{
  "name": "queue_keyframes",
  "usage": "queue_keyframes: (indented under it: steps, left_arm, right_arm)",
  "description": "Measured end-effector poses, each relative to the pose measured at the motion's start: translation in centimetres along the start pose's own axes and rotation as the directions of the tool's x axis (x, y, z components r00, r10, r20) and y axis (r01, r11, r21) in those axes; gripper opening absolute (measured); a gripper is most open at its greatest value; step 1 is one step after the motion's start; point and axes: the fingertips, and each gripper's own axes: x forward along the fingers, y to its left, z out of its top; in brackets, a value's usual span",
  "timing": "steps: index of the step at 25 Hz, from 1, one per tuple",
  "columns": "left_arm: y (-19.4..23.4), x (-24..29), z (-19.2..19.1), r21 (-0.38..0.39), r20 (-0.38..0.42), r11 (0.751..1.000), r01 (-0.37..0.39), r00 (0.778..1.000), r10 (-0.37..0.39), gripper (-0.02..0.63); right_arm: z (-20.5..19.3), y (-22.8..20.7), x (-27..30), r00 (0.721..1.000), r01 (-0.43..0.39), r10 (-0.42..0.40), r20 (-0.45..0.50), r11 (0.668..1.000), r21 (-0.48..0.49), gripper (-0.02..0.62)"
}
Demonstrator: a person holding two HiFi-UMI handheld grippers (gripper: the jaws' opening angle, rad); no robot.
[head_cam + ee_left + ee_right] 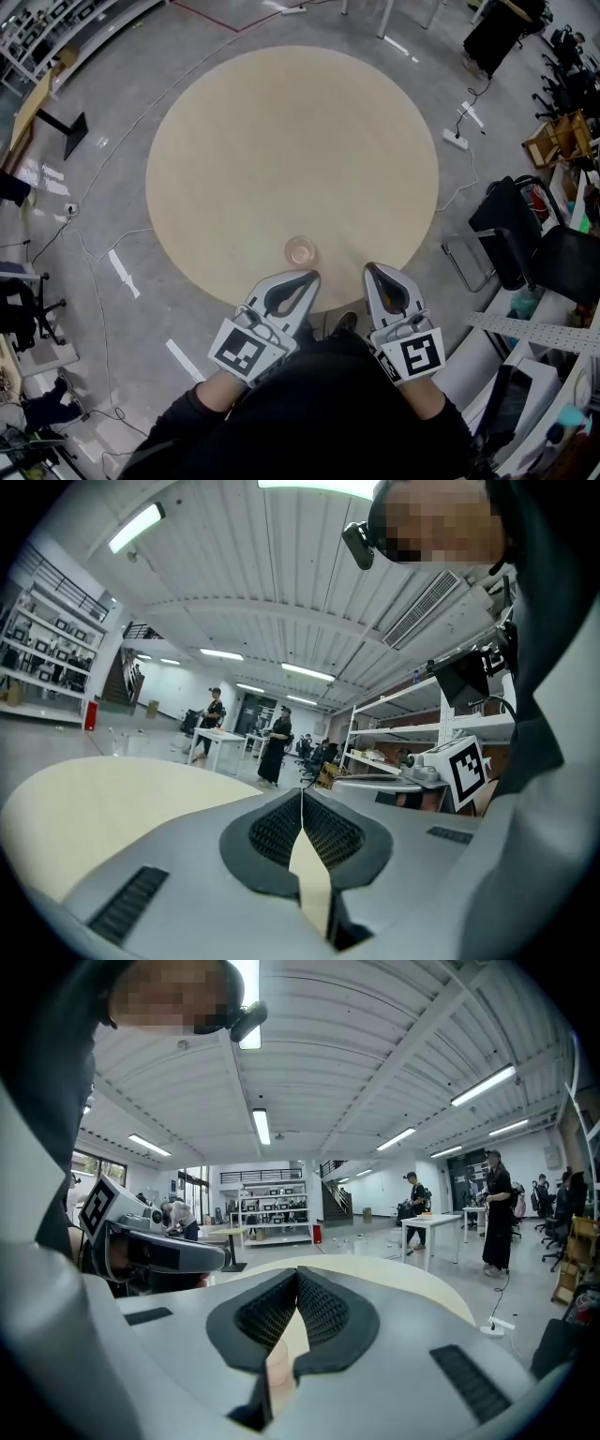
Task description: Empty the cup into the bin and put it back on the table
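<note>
Left claw (312, 277) and right claw (372, 272) sit side by side in the head view, just over the near rim of the round, pale wooden surface (281, 141). Both are clenched and carry nothing. The cup (302, 250), small and clear, stands upright on the surface near that same rim. It is just beyond the left claw's tip, to the left of the right claw, and touches neither. Dark sleeves (309, 412) reach up from the bottom edge. A black chair (525, 234) stands on the grey floor (112, 187) to the right.

From the left gripper view, the ribbed dark pads (281, 832) meet along one thin line with nothing caught between them. The surface spreads out to the left. The right claw's marker cube (464, 771) shows at the right, in front of metal shelving (412, 747).

Over in the right gripper view, the pads (323, 1312) are likewise pressed together and bare. Under them, through the slit, a pale pinkish rounded shape (277, 1365) shows against the surface. Whether it is the cup cannot be told. The left claw sits at the left edge, and two people stand by a white table (436, 1227) far off at the right.
</note>
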Motion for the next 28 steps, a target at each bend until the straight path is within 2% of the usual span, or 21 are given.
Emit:
queue_keyframes:
  steps: [9,19,28]
  left_arm:
    - [-3.4,2.0,-0.8,0.004,-0.018,0.999,-0.039,0.999,0.039,0.025]
    - [-4.1,2.0,-0.3,0.068,-0.006,0.993,-0.094,0.995,0.095,0.025]
    - [-4.6,2.5,0.4,0.074,-0.001,0.991,-0.116,0.993,0.116,0.025]
  right_arm:
    - [0.3,-1.3,-2.1,0.997,-0.066,0.066,0.030,0.998,0.013,0.017]
    - [1.0,-1.6,-2.5,0.991,-0.120,0.119,0.062,0.993,0.006,0.017]
    - [1.7,-1.9,-2.7,0.987,-0.144,0.145,0.073,0.989,-0.017,0.017]
